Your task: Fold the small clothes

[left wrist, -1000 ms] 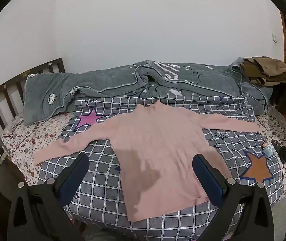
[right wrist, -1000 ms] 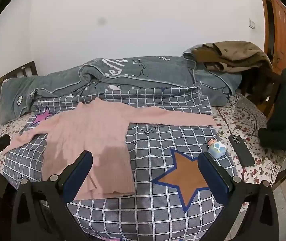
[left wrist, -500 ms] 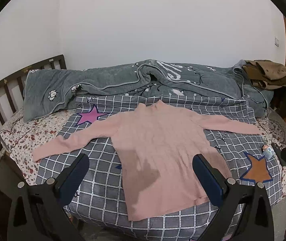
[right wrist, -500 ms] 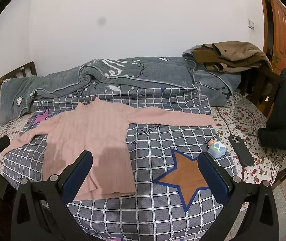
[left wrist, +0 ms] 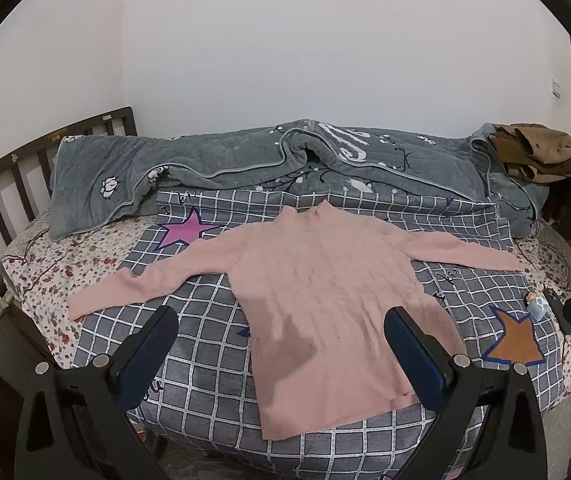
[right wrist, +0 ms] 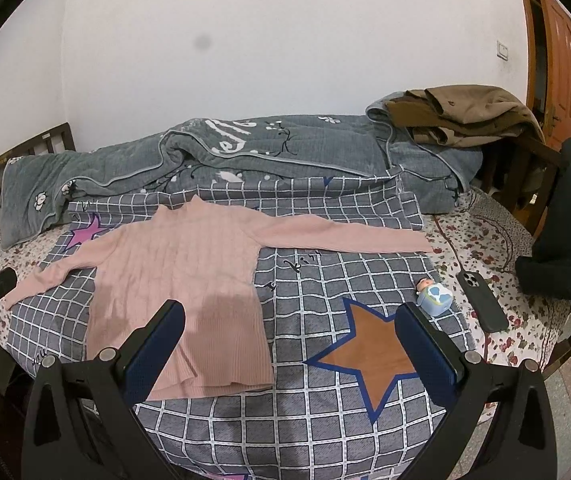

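Observation:
A pink long-sleeved sweater (left wrist: 325,292) lies flat, front up, on a grey checked sheet (left wrist: 205,364), both sleeves spread out sideways. It also shows in the right wrist view (right wrist: 181,280). My left gripper (left wrist: 279,320) is open and empty, held above the sweater's lower hem near the bed's front edge. My right gripper (right wrist: 289,312) is open and empty, held to the right of the sweater's body, over the sheet near an orange star (right wrist: 369,352).
A rolled grey quilt (left wrist: 285,168) lies along the back of the bed. Brown clothes (right wrist: 465,116) are piled at the back right. A small blue toy (right wrist: 433,294) and a black phone (right wrist: 481,300) lie right of the sheet. A dark headboard (left wrist: 17,176) stands at left.
Both grippers have drifted slightly; the bed and sweater sit a little lower and farther in the views. The sweater has not moved. Both grippers stay open.

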